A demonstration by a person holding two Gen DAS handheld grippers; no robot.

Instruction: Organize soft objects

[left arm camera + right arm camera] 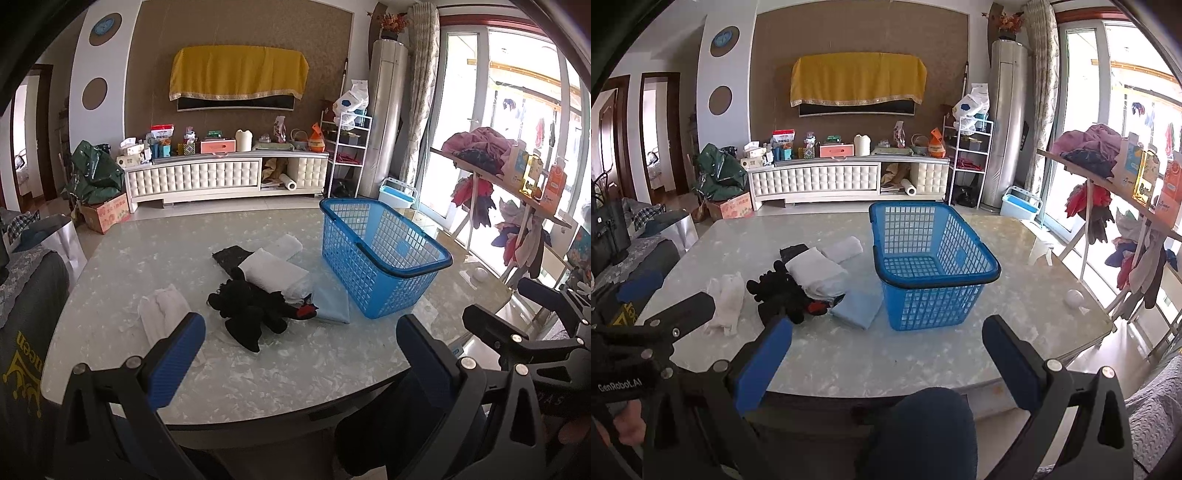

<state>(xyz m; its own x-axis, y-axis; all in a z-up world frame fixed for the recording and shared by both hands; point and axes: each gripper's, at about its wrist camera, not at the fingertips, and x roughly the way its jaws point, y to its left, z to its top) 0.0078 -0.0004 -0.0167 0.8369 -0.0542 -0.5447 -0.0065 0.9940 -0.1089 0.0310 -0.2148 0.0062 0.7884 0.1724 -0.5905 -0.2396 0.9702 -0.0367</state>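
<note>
We hold the left gripper (301, 354) and right gripper (886, 354) over the near edge of the surface (849, 354), fingers spread wide, gripping nothing; the cloths (816, 277) lie heaped just left of the blue basket (931, 299).

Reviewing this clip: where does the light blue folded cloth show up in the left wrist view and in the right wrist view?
Left wrist view: the light blue cloth lies right of centre, against the near-left corner of the blue basket.
Right wrist view: the light blue cloth lies left of centre, just left of the basket's front wall.
Shared landmark: the black toy lies directly to the cloth's left in both.
</note>
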